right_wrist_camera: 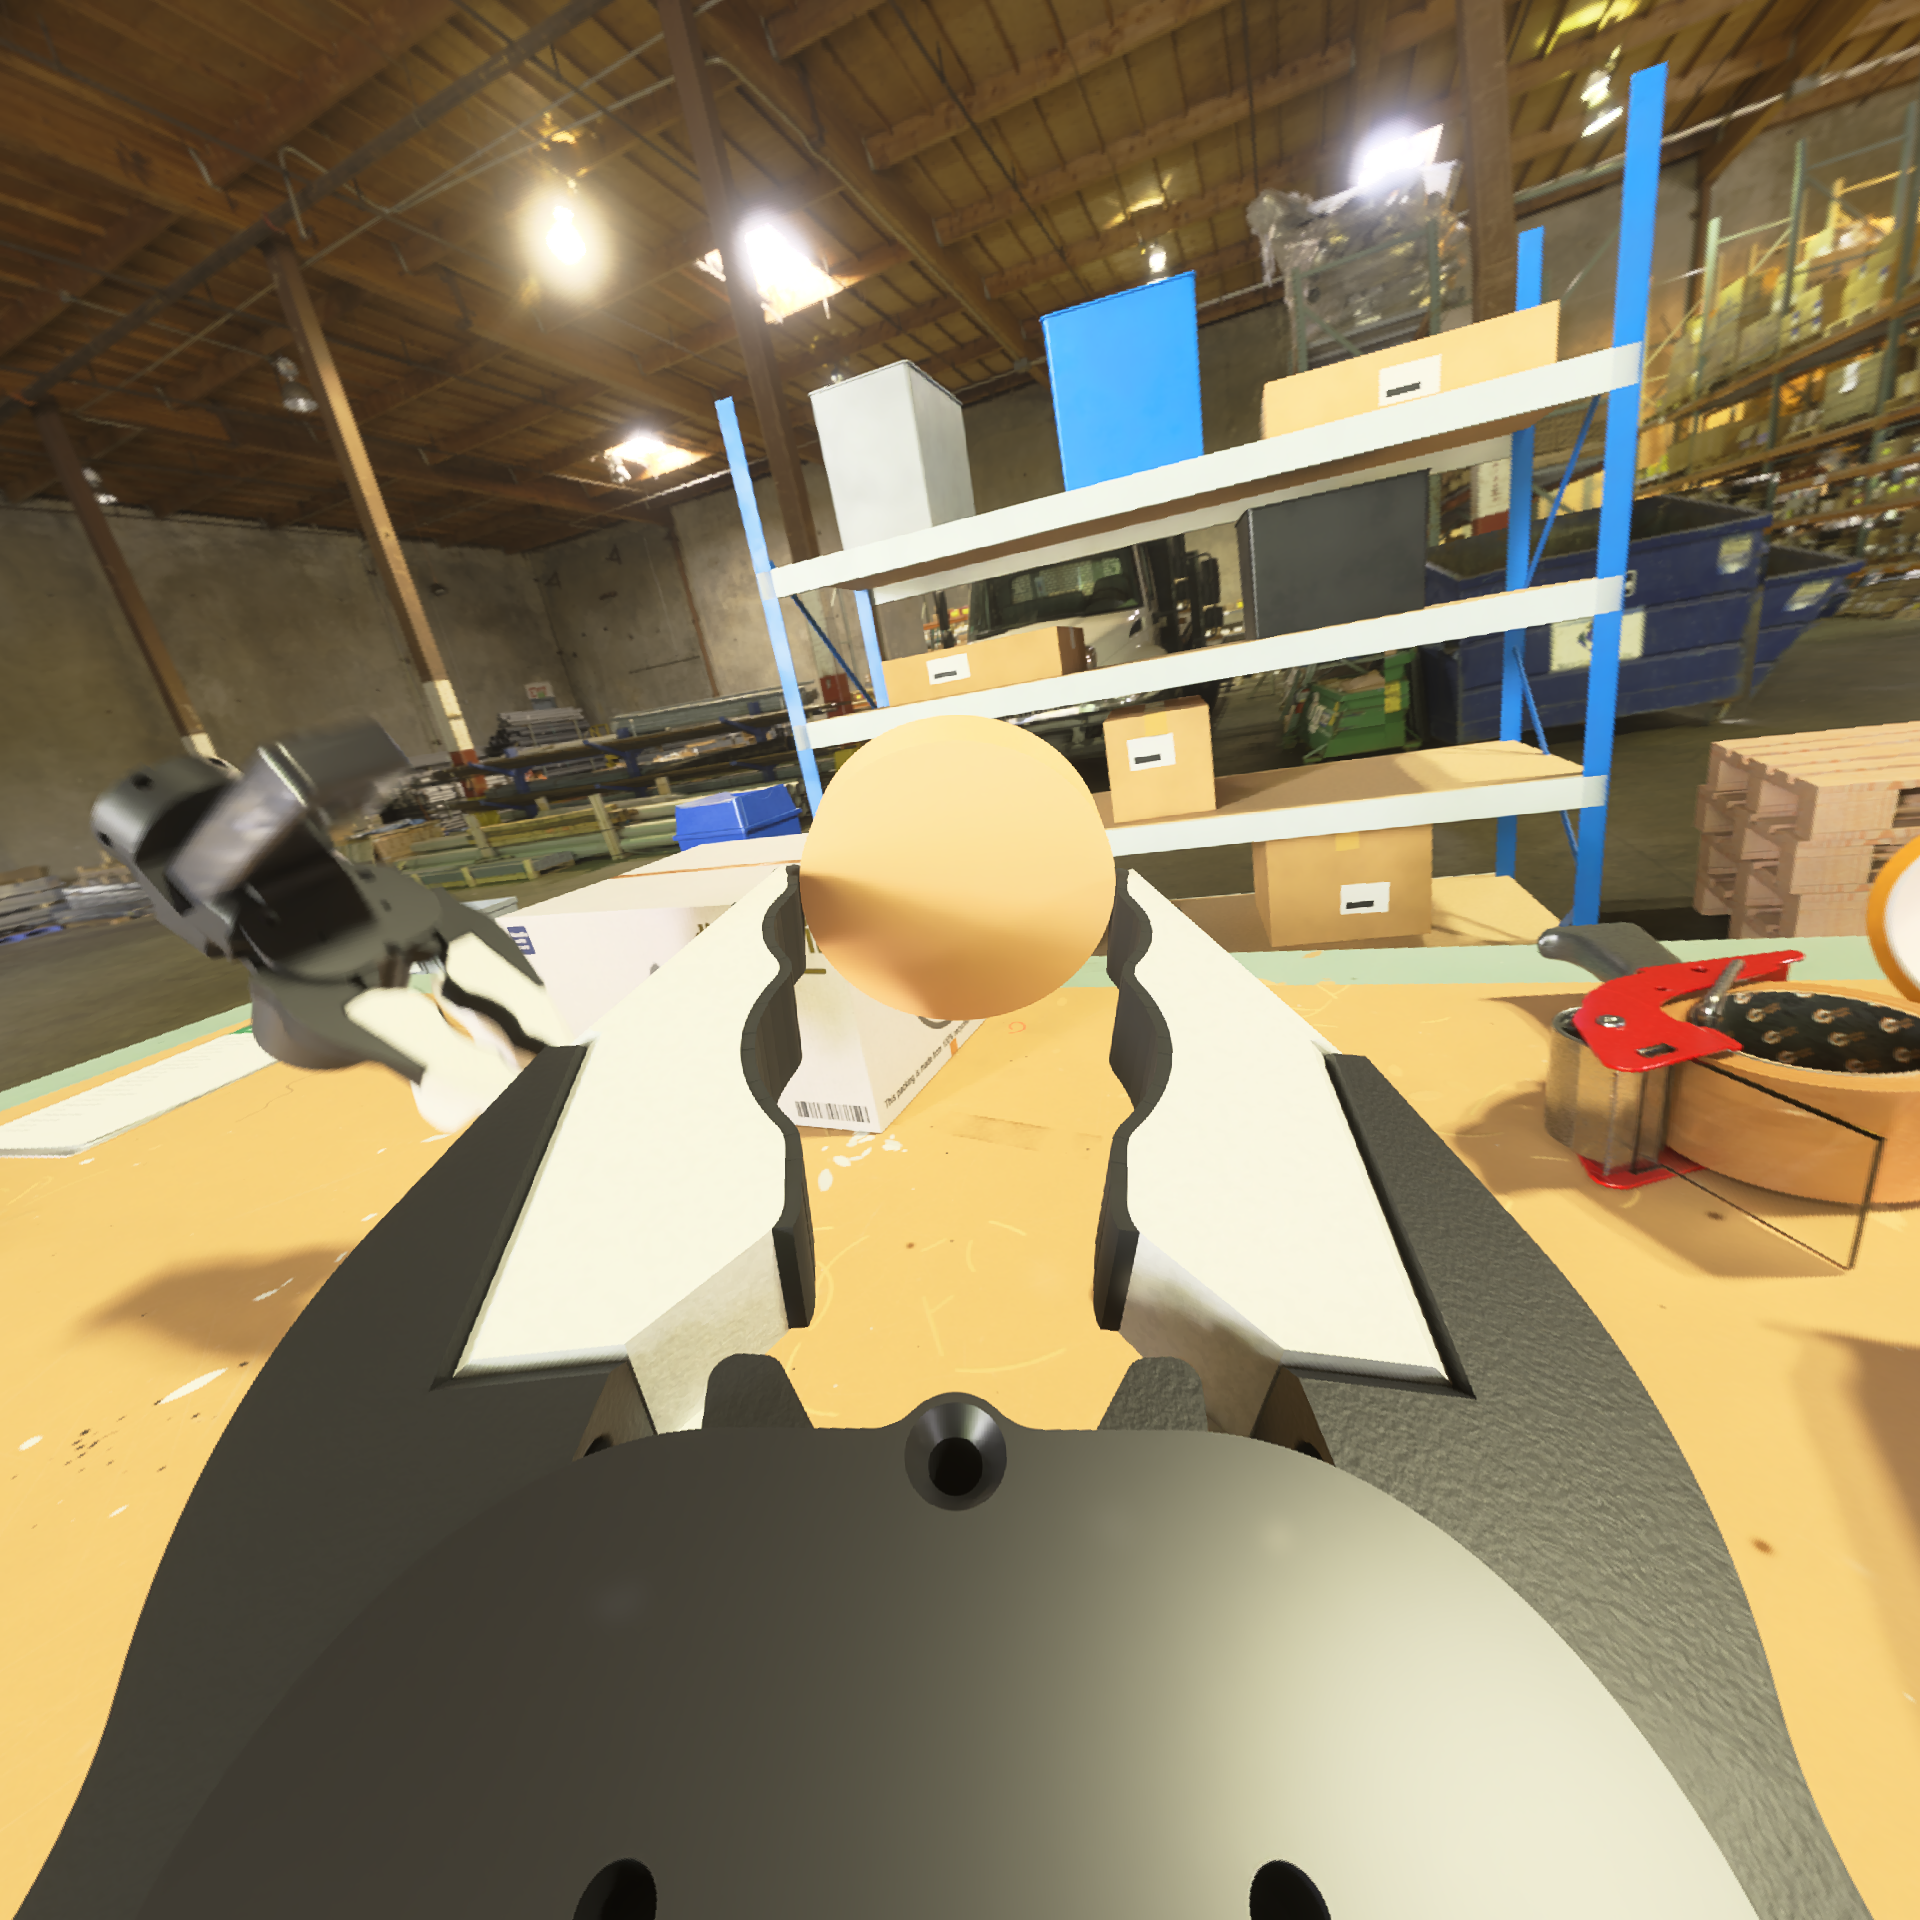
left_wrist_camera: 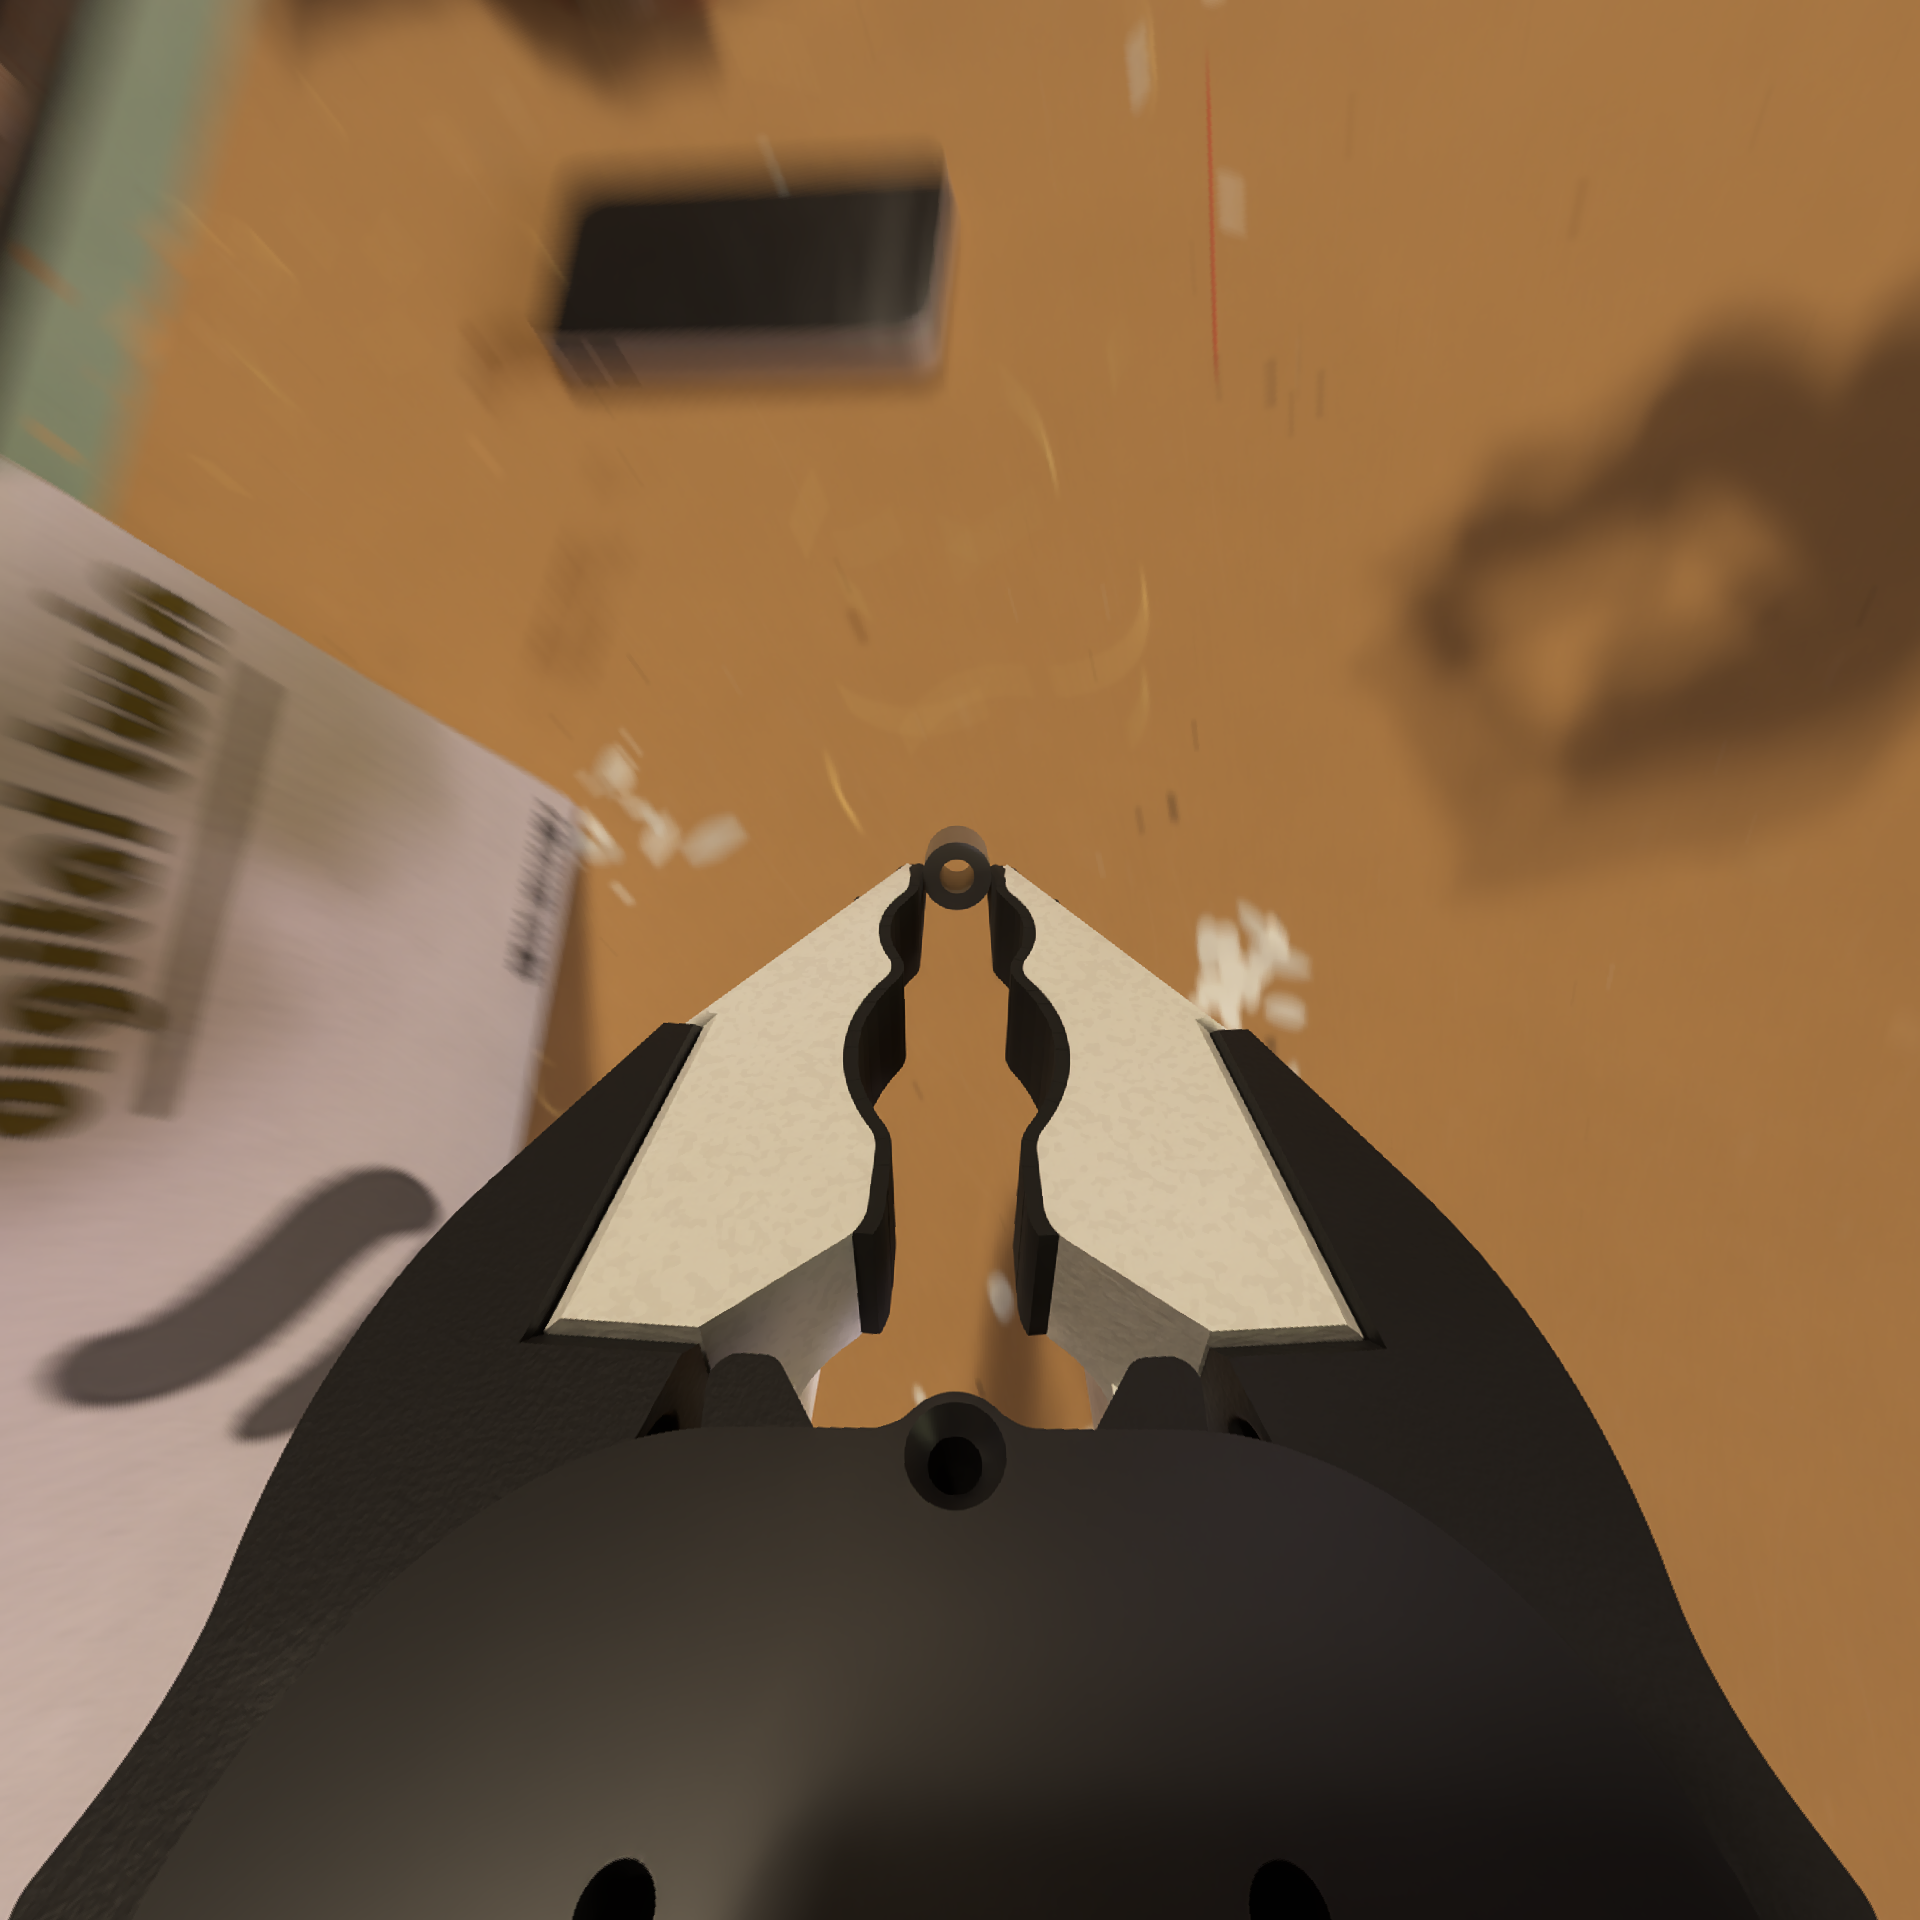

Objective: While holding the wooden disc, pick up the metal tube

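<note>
In the left wrist view my left gripper [left_wrist_camera: 956,878] is shut on the metal tube [left_wrist_camera: 956,871], a thin tube seen end-on between the fingertips, held above the brown table [left_wrist_camera: 1299,1039]. The background is motion-blurred. In the right wrist view my right gripper [right_wrist_camera: 956,883] is shut on the wooden disc [right_wrist_camera: 956,868], a pale round disc held at its edges above the table. The left gripper also shows in the right wrist view [right_wrist_camera: 457,997], at the left, tilted down toward the table; the tube cannot be made out there.
A dark rectangular block [left_wrist_camera: 753,275] lies ahead of the left gripper. A white box [left_wrist_camera: 239,987], also in the right view [right_wrist_camera: 883,1060], sits at the left. A red tape dispenser with a tape roll [right_wrist_camera: 1745,1081] stands at right. Blue shelving with boxes [right_wrist_camera: 1247,623] stands behind the table.
</note>
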